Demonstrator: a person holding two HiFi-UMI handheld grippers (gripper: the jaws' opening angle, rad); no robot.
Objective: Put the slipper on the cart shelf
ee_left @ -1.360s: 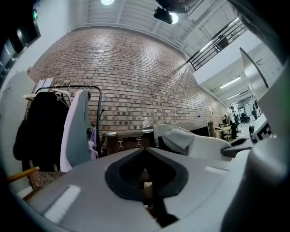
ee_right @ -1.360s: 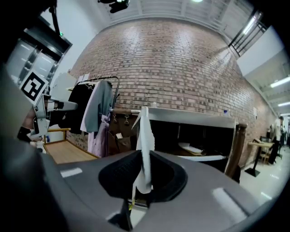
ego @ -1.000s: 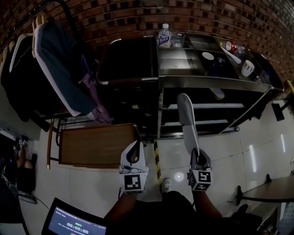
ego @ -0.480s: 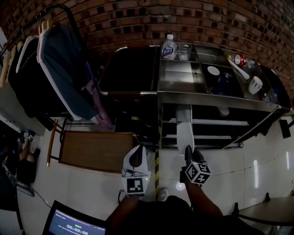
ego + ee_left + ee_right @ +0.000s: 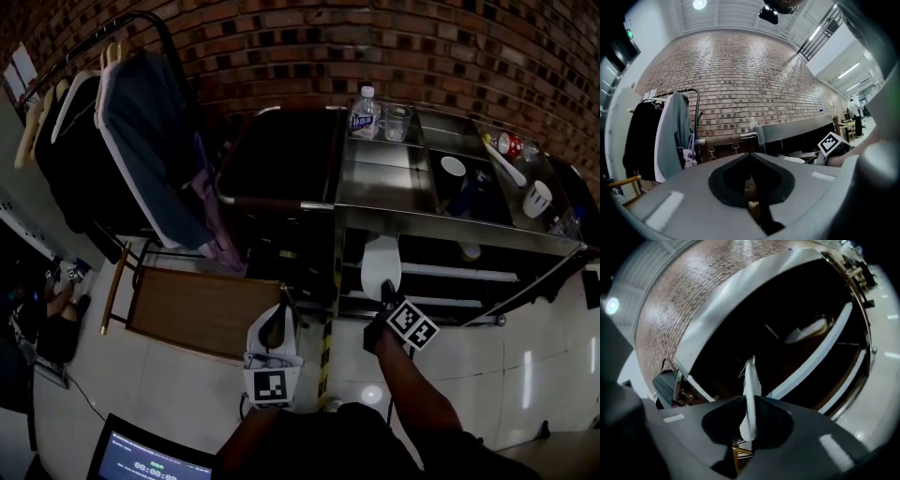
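Observation:
A white slipper [image 5: 381, 262] is held sole-on by my right gripper [image 5: 386, 292], which is shut on its heel end. Its toe reaches under the steel cart's top rim [image 5: 450, 225], above the lower shelf rail [image 5: 459, 275]. In the right gripper view the slipper [image 5: 751, 380] stands edge-on between the jaws of my right gripper [image 5: 749, 401], pointing into the dark shelf space. A second white slipper [image 5: 806, 331] lies on a shelf deeper inside. My left gripper [image 5: 273, 323] hangs lower left of the cart, shut and holding nothing; the left gripper [image 5: 751, 157] faces the brick wall.
On the cart top stand a water bottle [image 5: 365, 114], a glass [image 5: 395, 122] and cups [image 5: 538, 199]. A clothes rack with hanging garments [image 5: 141, 141] stands at the left. A wooden board [image 5: 202, 314] lies on the floor. A laptop screen [image 5: 150, 455] shows at the bottom left.
The right gripper has carried the slipper forward and up, from over the floor in front of the cart into the shelf opening. The left gripper stays low and shut.

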